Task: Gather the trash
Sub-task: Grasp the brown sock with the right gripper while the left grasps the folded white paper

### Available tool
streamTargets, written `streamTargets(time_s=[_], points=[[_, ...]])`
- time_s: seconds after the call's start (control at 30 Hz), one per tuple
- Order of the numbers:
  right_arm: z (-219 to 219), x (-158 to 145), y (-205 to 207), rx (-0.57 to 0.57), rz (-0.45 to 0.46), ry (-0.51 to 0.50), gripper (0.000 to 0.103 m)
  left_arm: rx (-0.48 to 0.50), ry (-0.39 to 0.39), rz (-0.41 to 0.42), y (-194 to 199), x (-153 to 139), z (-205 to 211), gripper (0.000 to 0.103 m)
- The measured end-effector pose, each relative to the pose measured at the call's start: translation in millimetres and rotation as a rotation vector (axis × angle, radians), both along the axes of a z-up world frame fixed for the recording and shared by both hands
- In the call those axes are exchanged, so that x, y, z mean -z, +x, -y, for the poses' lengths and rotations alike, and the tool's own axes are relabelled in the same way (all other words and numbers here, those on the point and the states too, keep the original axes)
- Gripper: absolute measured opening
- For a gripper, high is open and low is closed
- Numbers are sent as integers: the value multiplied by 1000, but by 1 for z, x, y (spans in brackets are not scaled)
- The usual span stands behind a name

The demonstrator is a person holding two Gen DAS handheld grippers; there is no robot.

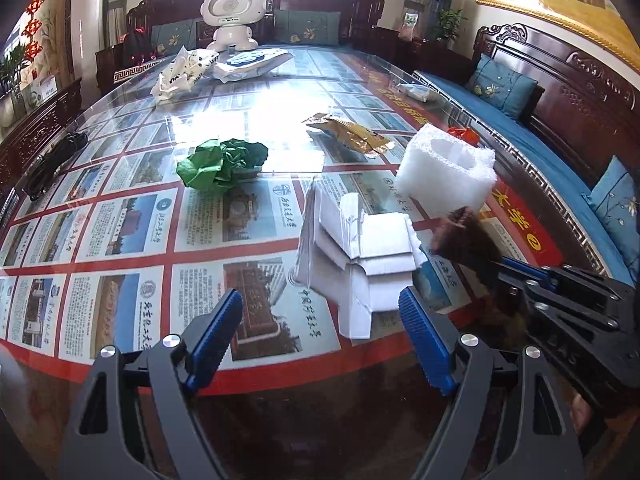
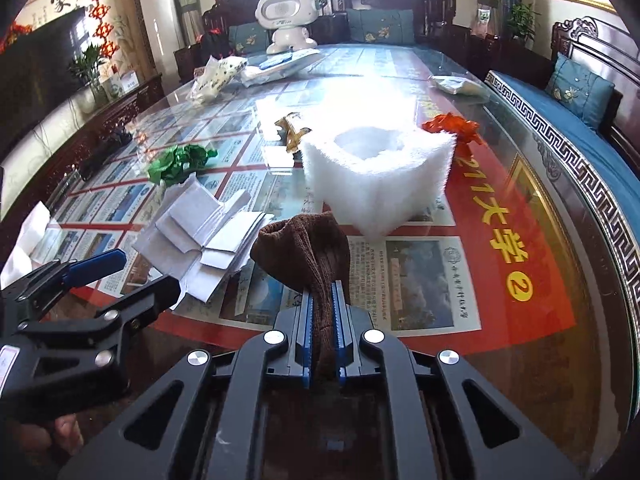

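Observation:
My right gripper (image 2: 322, 300) is shut on a brown knitted sock (image 2: 308, 248), whose open cuff sticks up past the blue pads. That same sock (image 1: 466, 236) shows at the right of the left wrist view, held by the right gripper (image 1: 516, 268). My left gripper (image 1: 322, 312) stands open above the table's near edge, just short of a flattened white cardboard box (image 1: 356, 248). In the right wrist view the box (image 2: 200, 236) lies left of the sock. A white foam block (image 2: 376, 172) stands right behind the sock.
On the glass table (image 1: 120, 220) also lie crumpled green paper (image 1: 220, 162), a gold wrapper (image 1: 352, 134), orange scrap (image 2: 454, 126) and white bags (image 1: 184, 72). A white robot toy (image 1: 232, 16) stands at the far end. A blue-cushioned bench (image 2: 580, 148) runs along the right.

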State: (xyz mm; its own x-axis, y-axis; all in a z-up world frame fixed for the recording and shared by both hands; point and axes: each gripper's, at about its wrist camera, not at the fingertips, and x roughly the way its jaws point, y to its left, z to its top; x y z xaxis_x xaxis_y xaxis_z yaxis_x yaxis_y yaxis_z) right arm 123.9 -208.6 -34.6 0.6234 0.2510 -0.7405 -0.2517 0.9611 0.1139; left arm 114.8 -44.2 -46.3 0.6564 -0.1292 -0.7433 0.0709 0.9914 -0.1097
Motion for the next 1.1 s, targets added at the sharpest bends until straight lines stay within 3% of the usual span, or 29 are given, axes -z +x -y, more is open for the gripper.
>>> streamTargets(time_s=[0.23, 0.4, 0.5, 0.57, 0.6, 0.63, 1.1], points=[[7, -16, -5, 15, 42, 23, 9, -10, -26, -26, 24, 4, -4, 79], [6, -20, -7, 14, 60, 21, 9, -25, -14, -39, 37, 6, -4, 68], [6, -20, -7, 11, 62, 26, 9, -16, -14, -42, 41, 5, -2, 53], [6, -20, -8, 8, 62, 29, 9, 8, -41, -49, 42, 4, -1, 33], [6, -20, -8, 8, 62, 29, 9, 22, -57, -53, 42, 4, -1, 17], [5, -20, -9, 10, 63, 28, 9, 29, -59, -49, 41, 3, 1, 12], [6, -38, -39, 2, 101, 37, 9, 62, -58, 33, -6, -24, 5, 7]])
